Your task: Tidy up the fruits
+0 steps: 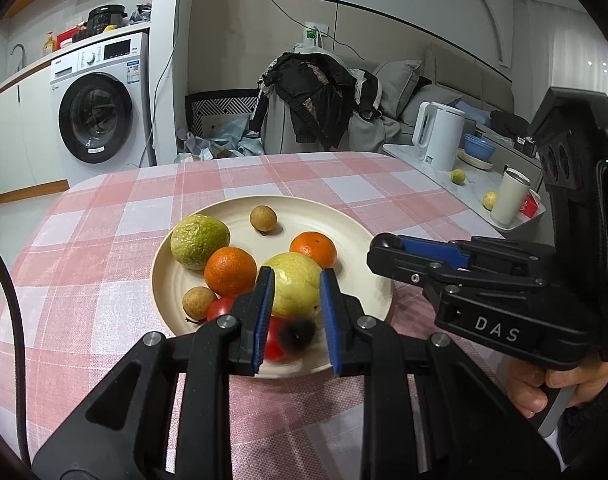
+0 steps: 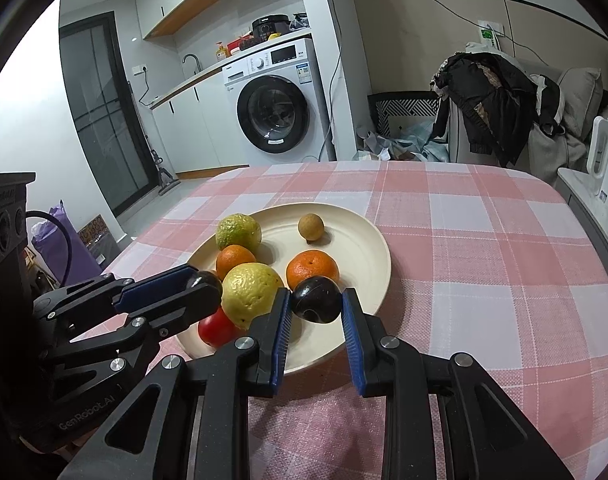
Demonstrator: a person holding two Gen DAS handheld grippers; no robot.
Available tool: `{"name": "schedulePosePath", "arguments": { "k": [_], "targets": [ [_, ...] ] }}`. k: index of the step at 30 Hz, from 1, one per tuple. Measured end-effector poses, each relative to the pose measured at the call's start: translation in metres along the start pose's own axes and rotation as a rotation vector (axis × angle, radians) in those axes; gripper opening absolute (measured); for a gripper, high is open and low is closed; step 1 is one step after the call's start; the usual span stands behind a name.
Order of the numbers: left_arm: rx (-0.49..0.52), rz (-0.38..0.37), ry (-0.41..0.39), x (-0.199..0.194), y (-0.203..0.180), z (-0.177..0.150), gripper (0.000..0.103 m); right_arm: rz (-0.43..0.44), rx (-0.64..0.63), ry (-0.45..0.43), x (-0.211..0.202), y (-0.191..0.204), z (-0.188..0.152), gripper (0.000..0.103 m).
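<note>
A cream plate [image 1: 344, 240] [image 2: 356, 240] on the pink checked cloth holds a green citrus [image 1: 199, 240], two oranges [image 1: 230, 271] [image 1: 314, 247], a yellow-green fruit [image 1: 295, 288], two small brown fruits [image 1: 263, 219] [image 1: 198, 302] and red tomatoes [image 1: 220, 307]. My right gripper [image 2: 316, 308] is shut on a dark plum [image 2: 316, 299] just above the plate's near side. My left gripper [image 1: 295, 312] is open over the plate's near edge; a blurred dark plum [image 1: 297, 334] shows between its fingers, over a tomato.
A side counter at the right carries a white kettle [image 1: 438, 136], a blue bowl [image 1: 479, 147], a white cup [image 1: 511, 198] and two small fruits [image 1: 457, 176]. A washing machine [image 1: 99, 108] and a chair heaped with clothes [image 1: 316, 96] stand beyond the table.
</note>
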State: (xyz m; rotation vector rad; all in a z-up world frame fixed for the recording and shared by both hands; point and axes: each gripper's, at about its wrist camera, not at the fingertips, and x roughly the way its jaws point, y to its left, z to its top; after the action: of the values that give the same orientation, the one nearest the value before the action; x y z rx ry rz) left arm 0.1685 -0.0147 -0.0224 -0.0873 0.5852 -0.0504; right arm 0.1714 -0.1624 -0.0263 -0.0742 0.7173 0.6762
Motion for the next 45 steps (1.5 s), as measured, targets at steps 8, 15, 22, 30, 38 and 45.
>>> {"name": "schedulePosePath", "arguments": {
  "k": [8,15,22,30,38,45],
  "targets": [
    [-0.027,0.025,-0.018,-0.006,0.007,-0.002,0.030,-0.009,0.005,-0.001,0.001,-0.002,0.000,0.030],
    [-0.024,0.073,-0.074,-0.039,0.012,-0.007,0.080,-0.058,-0.045,-0.062,-0.014,0.004,-0.002,0.065],
    [-0.005,0.109,-0.130,-0.084,0.022,-0.018,0.103,-0.092,-0.071,-0.125,-0.042,0.008,-0.004,0.101],
    [-0.011,0.141,-0.155,-0.113,0.027,-0.042,0.103,-0.039,-0.076,-0.136,-0.068,0.008,-0.015,0.103],
    [-0.010,0.140,-0.171,-0.118,0.027,-0.046,0.103,-0.013,-0.112,-0.150,-0.074,0.020,-0.033,0.103],
    [-0.005,0.134,-0.169,-0.118,0.026,-0.046,0.103,0.006,-0.134,-0.193,-0.079,0.025,-0.039,0.103]
  ]
}}
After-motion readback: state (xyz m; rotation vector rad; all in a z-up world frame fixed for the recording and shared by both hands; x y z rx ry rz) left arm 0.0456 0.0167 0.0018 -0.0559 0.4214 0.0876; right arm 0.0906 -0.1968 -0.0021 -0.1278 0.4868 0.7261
